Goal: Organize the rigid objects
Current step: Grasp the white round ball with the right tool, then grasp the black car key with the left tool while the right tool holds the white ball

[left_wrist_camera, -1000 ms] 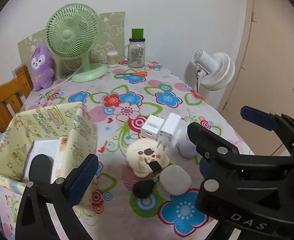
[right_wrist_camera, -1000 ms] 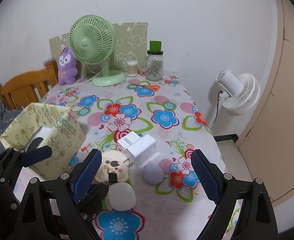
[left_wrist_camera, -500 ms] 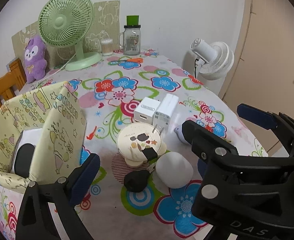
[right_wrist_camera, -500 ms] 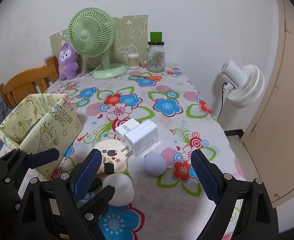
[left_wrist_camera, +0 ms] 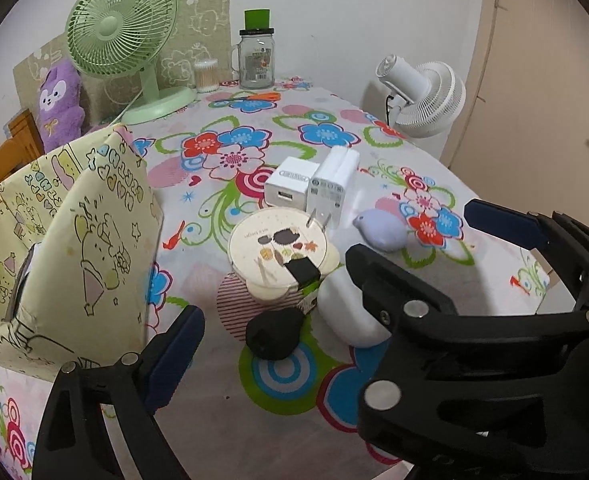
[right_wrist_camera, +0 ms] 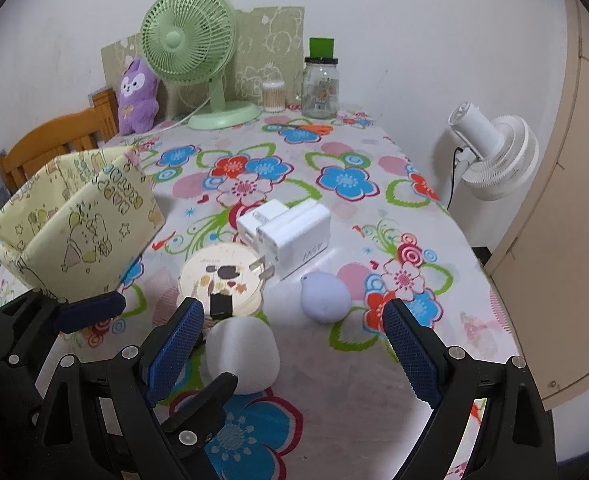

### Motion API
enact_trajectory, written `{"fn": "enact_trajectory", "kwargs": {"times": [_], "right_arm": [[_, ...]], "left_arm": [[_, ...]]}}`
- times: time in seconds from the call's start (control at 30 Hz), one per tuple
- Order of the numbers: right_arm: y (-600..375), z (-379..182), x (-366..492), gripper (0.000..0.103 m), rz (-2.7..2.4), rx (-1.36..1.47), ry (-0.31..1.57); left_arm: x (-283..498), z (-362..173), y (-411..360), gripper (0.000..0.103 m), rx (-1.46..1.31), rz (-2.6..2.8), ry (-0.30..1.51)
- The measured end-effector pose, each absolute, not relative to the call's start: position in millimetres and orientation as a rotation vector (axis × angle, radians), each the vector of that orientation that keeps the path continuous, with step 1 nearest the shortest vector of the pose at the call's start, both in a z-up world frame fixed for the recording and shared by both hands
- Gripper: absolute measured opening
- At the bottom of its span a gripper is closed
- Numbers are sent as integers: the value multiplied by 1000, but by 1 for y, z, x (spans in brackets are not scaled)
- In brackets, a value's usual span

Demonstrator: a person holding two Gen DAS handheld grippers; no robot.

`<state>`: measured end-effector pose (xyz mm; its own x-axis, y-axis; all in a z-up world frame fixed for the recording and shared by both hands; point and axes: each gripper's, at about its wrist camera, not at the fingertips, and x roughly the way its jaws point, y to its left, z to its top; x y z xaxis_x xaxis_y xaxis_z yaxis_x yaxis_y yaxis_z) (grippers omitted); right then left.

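Both our claws have come lower toward the objects at the frame centre. The left claw [left_wrist_camera: 322,276], wide and empty, has just been closing slightly; the right claw [right_wrist_camera: 294,340] stands wide, empty, above the white round object [right_wrist_camera: 243,354] on the tabletop [right_wrist_camera: 334,148]. We judge a first pick toward the yellow box [right_wrist_camera: 90,228] at left comes next.

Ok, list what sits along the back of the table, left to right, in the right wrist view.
purple plush toy → green desk fan → cotton swab jar → glass jar with green lid
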<state>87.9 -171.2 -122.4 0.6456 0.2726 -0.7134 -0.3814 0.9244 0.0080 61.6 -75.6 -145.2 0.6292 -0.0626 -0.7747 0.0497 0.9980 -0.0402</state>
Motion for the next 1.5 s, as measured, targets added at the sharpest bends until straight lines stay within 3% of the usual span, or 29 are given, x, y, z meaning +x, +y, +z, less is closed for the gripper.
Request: {"fn": "enact_trajectory", "kwargs": {"times": [0.53, 0.73, 0.8, 0.83, 1.03, 1.33, 1.43, 1.5], "right_arm": [[-155, -155, 85, 92, 383, -138, 880], [-153, -165, 90, 75, 380, -121, 924], [-152, -165, 90, 55, 382, -139, 916], [-150, -164, 90, 50, 378, -154, 909], [-158, -163, 94, 50, 342, -143, 904], [-177, -162, 101, 50, 284, -85, 919], [-176, -161, 100, 50, 274, -92, 913], [-174, -160, 99, 50, 276, -92, 910]], "left_arm": [[53, -171, -68, 95, -3, -86, 930], [52, -173, -71, 95, 28, -90, 920], [52, -173, -70, 95, 28, -91, 918], [53, -173, -71, 96, 29, -90, 917], [59, -173, -70, 95, 14, -73, 912], [66, -169, -65, 76, -10, -25, 890], [64, -168, -69, 61, -5, -64, 885], [63, -167, -72, 40, -1, -60, 879]]}}
